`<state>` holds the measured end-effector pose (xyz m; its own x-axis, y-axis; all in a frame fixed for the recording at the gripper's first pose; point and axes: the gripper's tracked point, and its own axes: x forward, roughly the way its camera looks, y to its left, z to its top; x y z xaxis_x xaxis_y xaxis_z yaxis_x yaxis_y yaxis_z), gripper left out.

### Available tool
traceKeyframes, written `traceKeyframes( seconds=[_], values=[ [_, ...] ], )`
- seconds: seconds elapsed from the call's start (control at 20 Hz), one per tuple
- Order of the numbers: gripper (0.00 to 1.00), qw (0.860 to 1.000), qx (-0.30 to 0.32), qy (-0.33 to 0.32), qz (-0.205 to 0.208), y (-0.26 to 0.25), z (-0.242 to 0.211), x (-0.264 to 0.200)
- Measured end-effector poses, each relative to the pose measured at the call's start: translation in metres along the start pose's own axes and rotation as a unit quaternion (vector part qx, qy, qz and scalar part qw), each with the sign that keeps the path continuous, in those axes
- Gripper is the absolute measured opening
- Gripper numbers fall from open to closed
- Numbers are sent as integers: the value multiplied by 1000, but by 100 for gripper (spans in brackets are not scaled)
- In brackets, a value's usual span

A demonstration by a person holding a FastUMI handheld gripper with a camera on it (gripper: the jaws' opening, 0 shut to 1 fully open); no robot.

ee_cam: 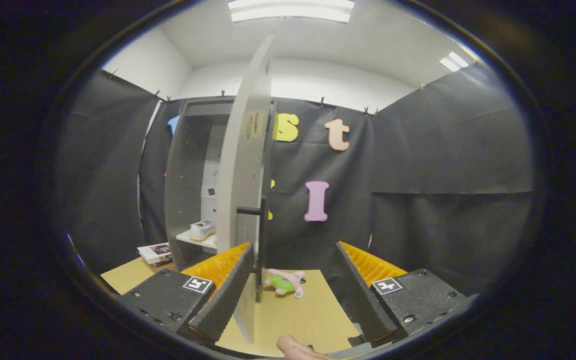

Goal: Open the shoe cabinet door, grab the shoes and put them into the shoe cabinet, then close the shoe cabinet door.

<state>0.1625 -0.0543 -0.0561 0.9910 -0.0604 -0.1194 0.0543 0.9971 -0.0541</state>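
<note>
The shoe (pixel 202 230) sits on the cabinet's shelf (pixel 197 240), and your tool (pixel 290 280) is spread with the stiff, light-swinging door (pixel 243 165) edge-on between its fingers, so take its dark handle (pixel 260 235) to close it.

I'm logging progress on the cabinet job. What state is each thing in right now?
Door: swung open, edge-on between the fingers, its handle just ahead of them.
Shoe: upright on the shelf inside the cabinet.
Claw: open, fingers spread, pressing on nothing.
Plush toy: lying on the floor beyond the fingers.
Books: stacked flat beside the cabinet.
</note>
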Motion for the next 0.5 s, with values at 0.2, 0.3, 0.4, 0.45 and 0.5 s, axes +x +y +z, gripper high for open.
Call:
traceKeyframes(
  seconds=[0.2, 0.3, 0.4, 0.45, 0.5],
  values=[
    [100, 1000, 6, 7, 4, -1, -1, 30],
    [100, 1000, -2, 17, 24, 9, -10, 39],
    [95, 999, 4, 11, 29, 7, 0, 32],
    [95, 999, 10, 13, 32, 9, 0, 32],
    [95, 999, 18, 19, 44, 15, -1, 32]
  ],
)
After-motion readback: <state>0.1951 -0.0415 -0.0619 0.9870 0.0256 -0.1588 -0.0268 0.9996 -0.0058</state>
